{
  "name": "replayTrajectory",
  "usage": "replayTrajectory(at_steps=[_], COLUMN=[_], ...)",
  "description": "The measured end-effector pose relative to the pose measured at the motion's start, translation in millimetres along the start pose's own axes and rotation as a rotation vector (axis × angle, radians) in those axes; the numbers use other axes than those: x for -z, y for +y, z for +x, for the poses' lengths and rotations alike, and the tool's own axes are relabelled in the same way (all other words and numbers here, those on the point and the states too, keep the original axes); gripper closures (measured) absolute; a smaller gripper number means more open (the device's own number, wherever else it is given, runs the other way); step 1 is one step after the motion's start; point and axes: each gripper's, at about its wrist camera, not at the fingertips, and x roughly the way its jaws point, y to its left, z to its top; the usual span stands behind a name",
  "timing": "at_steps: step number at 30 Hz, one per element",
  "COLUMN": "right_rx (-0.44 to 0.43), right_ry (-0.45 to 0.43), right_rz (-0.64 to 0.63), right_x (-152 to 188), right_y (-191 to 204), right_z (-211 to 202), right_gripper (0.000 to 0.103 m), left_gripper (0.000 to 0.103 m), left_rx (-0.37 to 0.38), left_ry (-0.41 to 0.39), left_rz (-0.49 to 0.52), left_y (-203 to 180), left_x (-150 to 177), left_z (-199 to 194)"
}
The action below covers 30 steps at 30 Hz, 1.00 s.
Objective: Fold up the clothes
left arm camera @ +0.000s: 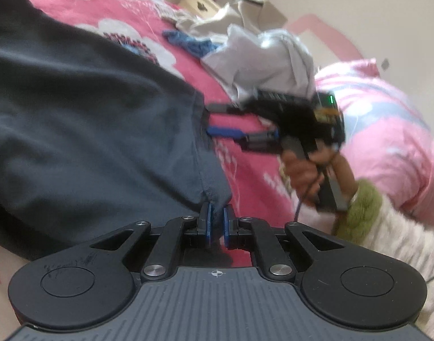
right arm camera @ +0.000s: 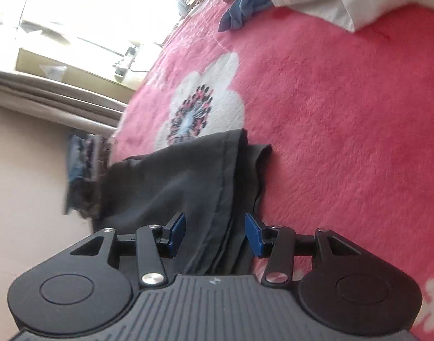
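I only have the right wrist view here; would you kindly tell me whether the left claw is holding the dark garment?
Observer: Yes, the left claw is shut on a hem corner of the dark garment.
Operator: Thank you. Where is my right claw relative to that grip?
Observer: The right claw is at the same hem, further along from the left one.
Operator: What lies beyond it?
Observer: A pale pink pillow lies behind it.

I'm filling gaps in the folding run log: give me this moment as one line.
left gripper: shut on dark garment | right gripper: open, hem between pads | surface: pink blanket | unfolded pile behind
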Motion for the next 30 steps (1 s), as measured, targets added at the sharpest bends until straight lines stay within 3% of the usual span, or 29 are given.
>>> replayTrajectory(at_steps=[9,13,16,18,24,30], right_rx=[0.175,0.225,0.212,0.194,0.158,0.268], right_ry=[-0.164,-0.172,-0.140,-0.144,-0.216,-0.164], right_rz=[-0.199,-0.278,-0.300,-0.300,-0.318,-0.326], right_x=[-15,-25,-24,-21,-16,-14], right_y=[31,36,32,30,45,29], right_z=[10,21,27,26,-4,17], right_gripper=[0.055,0.054,0.077,0.100,0.100,0.098], left_gripper=[0.097,0.097,0.097,0.097,0.097,0.096], left_rx=[-0.056,-0.070,-0.090,-0.100,-0.089,-0.126], left_ry=[0.084,0.087,0.090,0.089,0.063,0.101], left_rz=[0.113,0.148,0.179,0.188,0.208,0.205], left_y=[-4,-9,-15,-19,-30,-26], left_x=[24,26,28,28,23,27], left_z=[18,19,20,19,8,22])
